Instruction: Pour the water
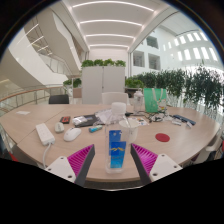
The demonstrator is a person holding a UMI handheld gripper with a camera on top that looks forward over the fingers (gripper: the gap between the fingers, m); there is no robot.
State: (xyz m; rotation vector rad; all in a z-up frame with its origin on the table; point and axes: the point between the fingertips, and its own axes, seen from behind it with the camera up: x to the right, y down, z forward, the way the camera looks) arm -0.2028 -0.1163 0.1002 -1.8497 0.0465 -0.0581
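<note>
A clear water bottle [114, 140] with a blue label stands upright on the round pale table [30, 120], between the two fingers and a little ahead of their tips, with a gap visible at either side. The gripper [113, 158] is spread apart, level and aimed straight at the bottle; its magenta pads [80, 158] face inward, one on each flank of the bottle. Behind the bottle stands a white cup [118, 112], near but apart from it. To the bottle's left lie a white power strip [45, 132], a white mouse-like object [73, 133] and a dark flat item [83, 121]; to its right lies a red disc [162, 137], and beyond that a green bottle [149, 100]. Bare tabletop opens around the bottle on both sides. A row of potted plants [180, 85] lines the table's far side.
</note>
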